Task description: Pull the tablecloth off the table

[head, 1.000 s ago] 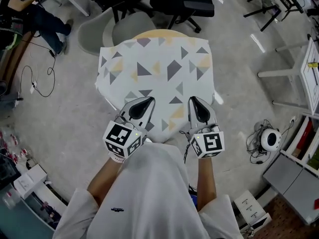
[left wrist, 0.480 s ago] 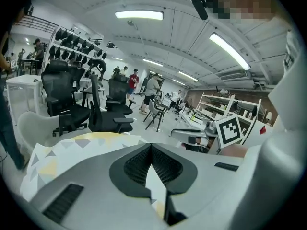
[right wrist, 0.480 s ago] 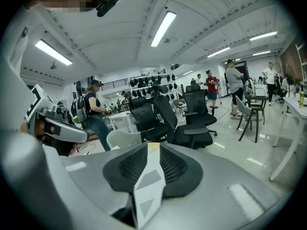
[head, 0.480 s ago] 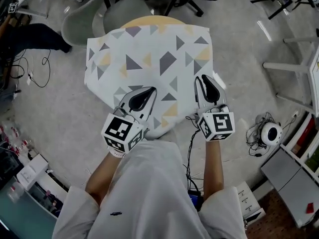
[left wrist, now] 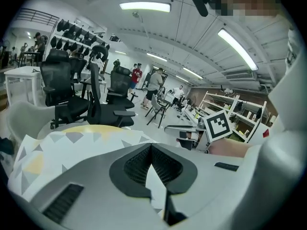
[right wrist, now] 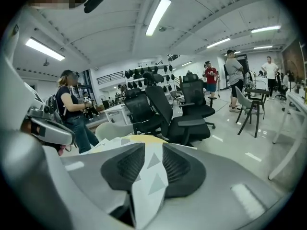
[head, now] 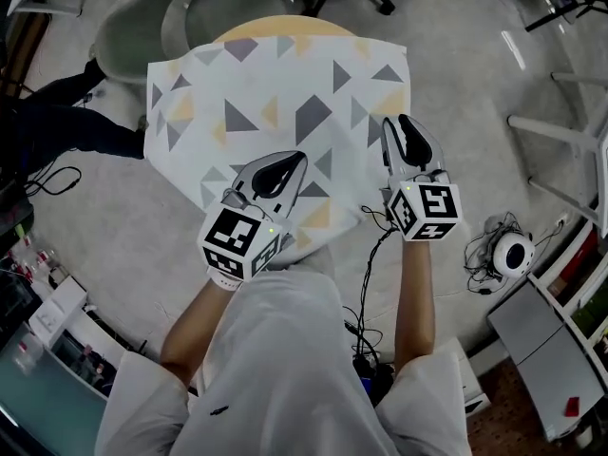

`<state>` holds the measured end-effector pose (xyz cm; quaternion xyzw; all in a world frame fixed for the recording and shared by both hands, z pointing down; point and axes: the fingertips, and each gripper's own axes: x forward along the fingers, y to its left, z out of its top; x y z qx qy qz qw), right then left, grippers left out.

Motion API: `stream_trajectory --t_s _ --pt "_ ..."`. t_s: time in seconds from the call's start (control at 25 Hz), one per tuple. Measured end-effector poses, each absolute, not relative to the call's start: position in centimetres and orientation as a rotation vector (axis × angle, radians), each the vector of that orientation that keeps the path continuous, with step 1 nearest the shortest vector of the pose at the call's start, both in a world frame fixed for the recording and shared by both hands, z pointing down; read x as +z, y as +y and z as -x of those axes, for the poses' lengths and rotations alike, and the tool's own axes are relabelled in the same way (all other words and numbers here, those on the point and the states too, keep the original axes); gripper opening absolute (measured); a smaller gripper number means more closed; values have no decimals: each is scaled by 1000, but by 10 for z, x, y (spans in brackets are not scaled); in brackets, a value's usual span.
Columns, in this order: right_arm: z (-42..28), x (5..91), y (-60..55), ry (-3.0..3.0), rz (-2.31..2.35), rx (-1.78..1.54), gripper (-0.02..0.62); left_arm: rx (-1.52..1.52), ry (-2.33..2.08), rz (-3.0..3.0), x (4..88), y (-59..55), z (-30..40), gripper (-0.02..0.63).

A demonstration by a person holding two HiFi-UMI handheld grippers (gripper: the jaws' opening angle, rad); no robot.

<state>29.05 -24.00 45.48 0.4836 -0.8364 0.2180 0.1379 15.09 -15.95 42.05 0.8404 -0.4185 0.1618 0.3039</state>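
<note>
A white tablecloth with grey and yellow triangles covers a round yellow table. My left gripper hovers over the cloth's near part, its jaws shut tip to tip with nothing seen pinched. In the left gripper view the left gripper has the tablecloth spread beyond and below it. My right gripper is at the cloth's right edge. Its jaws have just been opening. The right gripper shows a strip of the tablecloth in the gap, and the pads do not press it.
Two grey shell chairs stand at the table's far side, with black office chairs behind them. A cable and a round white device lie on the floor at the right. A person stands to the left.
Both grippers have moved forward from the table's near edge out over the cloth. The right one has gone to the cloth's right edge, its jaws now apart.
</note>
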Motion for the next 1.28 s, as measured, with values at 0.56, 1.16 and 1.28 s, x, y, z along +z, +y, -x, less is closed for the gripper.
stream_trajectory --t_s 0.56,1.16,1.28 --pt "-322 532 -307 -2289 -1430 703 193 459 -1056 -2158 492 -201 -169 6" --pt "-351 616 -338 -2158 -1407 908 270 483 -1034 -2148 528 -214 -177 6" --pt "-356 629 -339 -2137 -1397 976 281 482 -1033 -2147 530 -213 -177 6"
